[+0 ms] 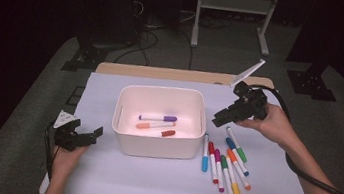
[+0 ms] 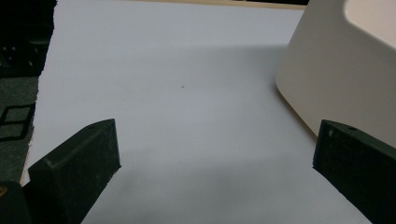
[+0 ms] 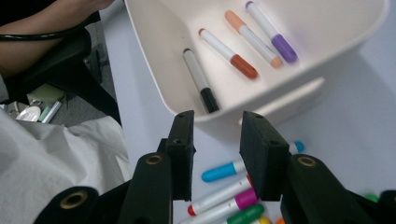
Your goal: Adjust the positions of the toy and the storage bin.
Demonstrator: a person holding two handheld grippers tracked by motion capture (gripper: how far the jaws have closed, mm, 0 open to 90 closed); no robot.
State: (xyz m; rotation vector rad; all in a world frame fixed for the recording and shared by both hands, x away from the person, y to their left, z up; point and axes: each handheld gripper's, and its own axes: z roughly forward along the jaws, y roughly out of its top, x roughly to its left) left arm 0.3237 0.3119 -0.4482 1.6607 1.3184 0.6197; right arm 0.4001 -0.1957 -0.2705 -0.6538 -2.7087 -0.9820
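A white bin (image 1: 163, 90) stands mid-table. In it lie a purple-capped marker (image 1: 158, 118), an orange one (image 1: 155, 124) and a red-capped one (image 1: 168, 133). The right gripper view adds a black-capped marker (image 3: 201, 81) along the bin's wall (image 3: 154, 51). Several coloured markers (image 1: 226, 164) lie loose on the white sheet to the right of the bin. My right gripper (image 1: 222, 118) hangs in the air by the bin's right rim, open, with nothing between its jaws (image 3: 218, 119). My left gripper (image 1: 86, 136) rests low, left of the bin (image 2: 345, 70), jaws wide open (image 2: 217, 135) over bare sheet.
The white sheet (image 1: 98, 178) covers the table, and its left edge lies close behind my left gripper. A white metal stand (image 1: 234, 14) and dark equipment stand on the floor beyond. In the right gripper view a white cloth (image 3: 46, 163) lies at lower left.
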